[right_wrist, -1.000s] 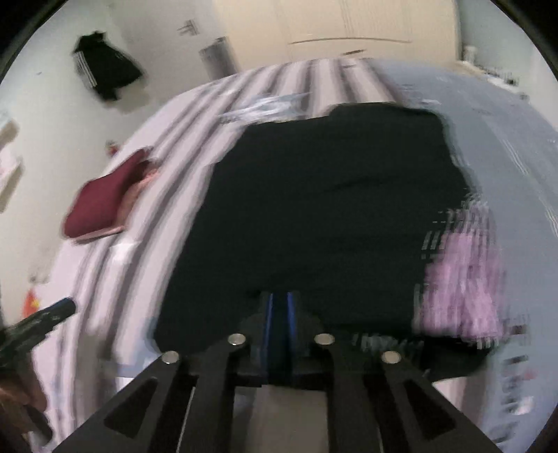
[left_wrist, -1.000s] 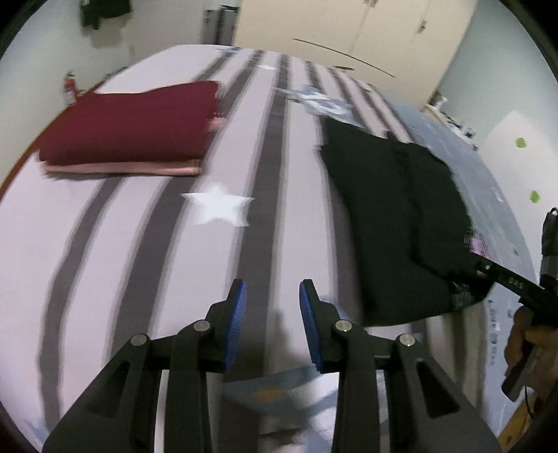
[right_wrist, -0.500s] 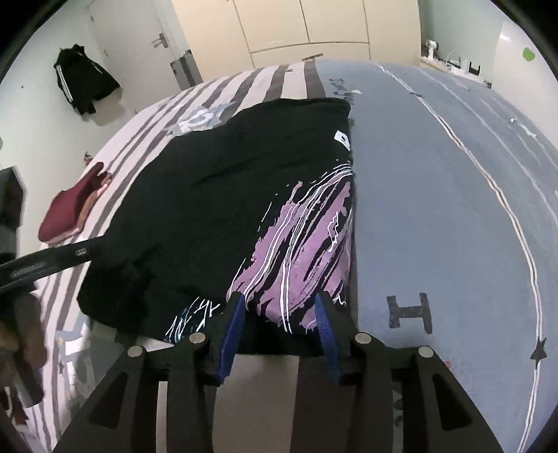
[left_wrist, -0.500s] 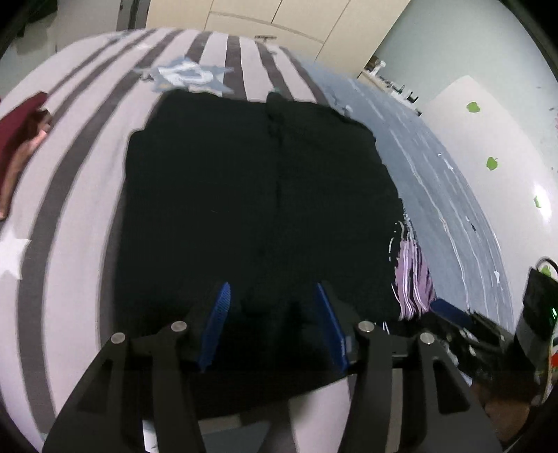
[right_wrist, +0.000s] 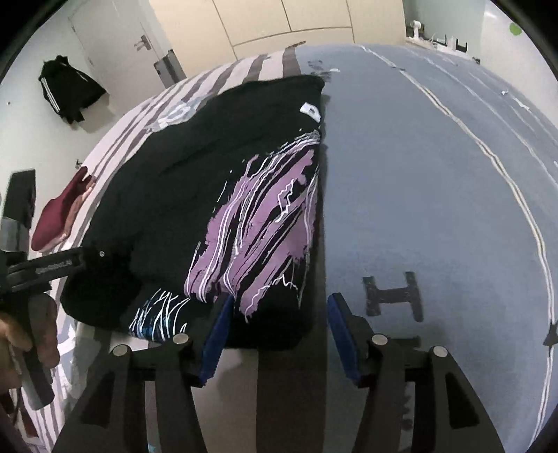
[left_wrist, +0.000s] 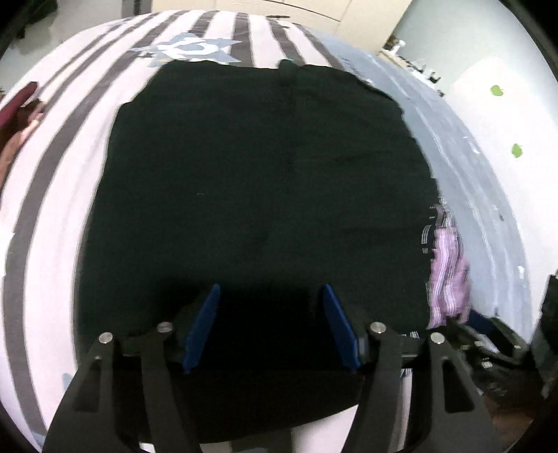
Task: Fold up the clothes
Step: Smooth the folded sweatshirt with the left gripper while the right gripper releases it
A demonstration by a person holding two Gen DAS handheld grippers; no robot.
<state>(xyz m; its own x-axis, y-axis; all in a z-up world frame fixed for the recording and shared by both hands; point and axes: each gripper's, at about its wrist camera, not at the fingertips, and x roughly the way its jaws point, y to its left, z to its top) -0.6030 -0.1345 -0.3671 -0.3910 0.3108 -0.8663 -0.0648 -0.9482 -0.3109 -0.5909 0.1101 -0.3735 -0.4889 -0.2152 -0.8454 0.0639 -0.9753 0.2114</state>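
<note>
Lying flat on a bed (right_wrist: 436,167), a black garment (left_wrist: 251,181) is seen folded into a rough rectangle, with a purple and white brush-stroke print (right_wrist: 265,223) exposed along its right side. A small white label (right_wrist: 309,111) is seen near its far right corner. The garment rests where the bed cover's white and grey stripes meet its plain grey-blue half.

The left claw (left_wrist: 270,327) is held low over the garment's near edge. Its blue pads are set well apart, having just been opening, and black cloth is seen below and between them, but no pinch on it can be made out. The right claw (right_wrist: 279,331) is held at the garment's near right corner. Its jaws have likewise just been opening; the left pad sits over the printed corner and the right pad over bare cover, and nothing is gripped.

From the right wrist view, the hand (right_wrist: 24,334) holding the left claw's handle is seen at the left edge.

Farther off, a folded maroon garment (right_wrist: 59,212) lies on a pink one on the bed's left side. A black jacket (right_wrist: 69,92) hangs on the white wall, beside cream wardrobe doors (right_wrist: 286,21).
</note>
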